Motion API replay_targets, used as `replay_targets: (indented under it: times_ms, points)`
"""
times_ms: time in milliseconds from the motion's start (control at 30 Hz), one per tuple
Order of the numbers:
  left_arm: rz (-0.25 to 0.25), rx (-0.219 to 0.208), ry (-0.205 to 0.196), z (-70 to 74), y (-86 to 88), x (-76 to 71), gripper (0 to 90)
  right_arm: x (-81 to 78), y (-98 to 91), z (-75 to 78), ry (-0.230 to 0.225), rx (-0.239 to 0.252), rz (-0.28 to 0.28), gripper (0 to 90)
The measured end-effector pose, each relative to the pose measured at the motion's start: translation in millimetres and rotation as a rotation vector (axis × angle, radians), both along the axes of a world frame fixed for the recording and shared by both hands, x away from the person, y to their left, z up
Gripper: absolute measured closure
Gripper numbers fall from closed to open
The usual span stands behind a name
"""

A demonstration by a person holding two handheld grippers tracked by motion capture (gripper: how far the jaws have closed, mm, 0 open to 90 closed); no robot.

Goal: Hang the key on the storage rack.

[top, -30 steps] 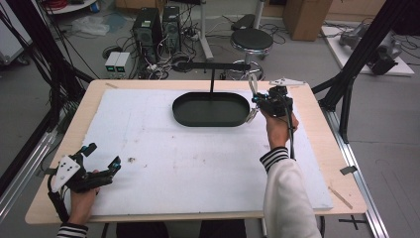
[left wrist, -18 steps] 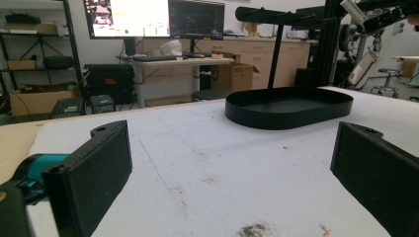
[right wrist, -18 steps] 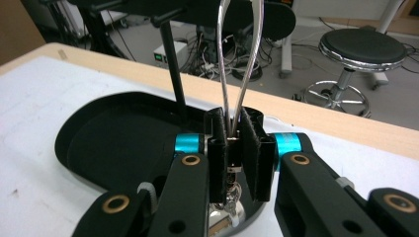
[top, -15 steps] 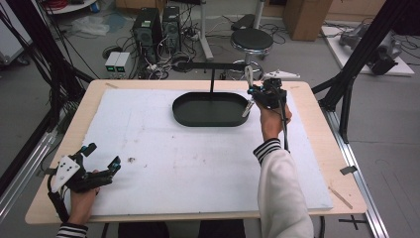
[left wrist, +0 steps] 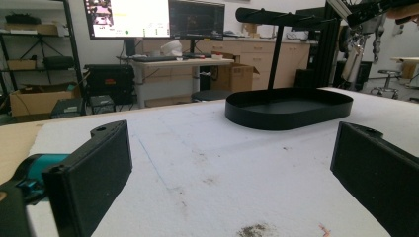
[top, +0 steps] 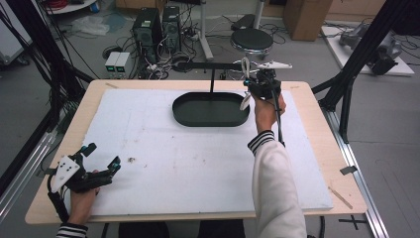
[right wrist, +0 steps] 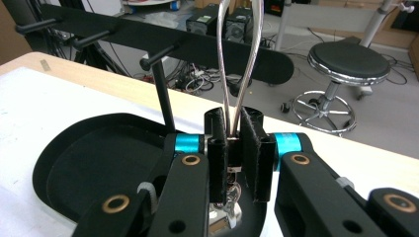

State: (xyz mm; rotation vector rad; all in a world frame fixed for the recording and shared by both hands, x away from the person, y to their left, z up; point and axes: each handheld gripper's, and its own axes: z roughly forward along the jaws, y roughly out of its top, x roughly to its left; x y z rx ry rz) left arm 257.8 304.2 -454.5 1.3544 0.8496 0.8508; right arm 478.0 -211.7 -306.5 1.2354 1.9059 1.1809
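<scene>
Silvery wire loop (right wrist: 237,59) sits clamped in our right gripper (right wrist: 236,148), upper centre of frame, just before the black rack's pegs (right wrist: 158,55). We'd raise it level, then slip it over a peg. Tray (top: 210,110) rim lies below; right side is roomy. Left gripper (top: 101,157) rests agape, lower left.

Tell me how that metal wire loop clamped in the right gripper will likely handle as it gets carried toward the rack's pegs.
The wire loop looks thin and springy, so it may flex. It seems light: the right gripper pinches only its base yet it stands upright. Its shiny, smooth metal could slide between the pads, or on a peg.
</scene>
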Motion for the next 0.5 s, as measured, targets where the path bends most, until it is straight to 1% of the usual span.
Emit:
replay_targets:
  times_ms: [67, 133, 167, 267, 300, 367, 433, 467, 500]
  points:
    - [0.0, 0.0, 0.0, 0.0, 0.1, 0.0, 2.8, 1.3, 0.6, -1.2, -0.002, -0.001, 0.005, 82.0]
    - [0.0, 0.0, 0.0, -0.1, 0.1, 0.0, 2.8, 3.1, 4.0, -3.9, 0.007, -0.018, -0.002, 82.0]
    - [0.0, -0.001, 0.0, 0.0, 0.0, 0.0, 2.8, 3.6, 4.4, -4.6, 0.003, -0.022, -0.005, 82.0]
    - [0.0, -0.001, 0.0, 0.0, 0.0, 0.0, 2.8, 4.2, 4.6, -5.0, 0.0, -0.014, -0.012, 82.0]
    - [0.0, 0.0, 0.0, -0.1, 0.1, 0.0, 2.8, 4.3, 4.5, -5.0, -0.004, -0.025, -0.018, 82.0]
    - [0.0, -0.001, 0.0, -0.1, 0.0, 0.0, 2.8, 3.5, 4.0, -5.1, 0.001, -0.032, -0.023, 82.0]
    - [0.0, -0.001, 0.0, 0.0, 0.0, 0.0, 2.8, 2.9, 4.0, -4.9, -0.001, -0.033, -0.025, 82.0]
    - [0.0, -0.002, 0.0, -0.1, 0.0, 0.0, 2.8, 2.2, 3.7, -5.1, 0.003, -0.022, -0.025, 82.0]
    - [0.0, 0.0, 0.0, 0.0, 0.0, 0.0, 2.8, 2.2, 3.7, -5.1, 0.003, -0.022, -0.025, 82.0]
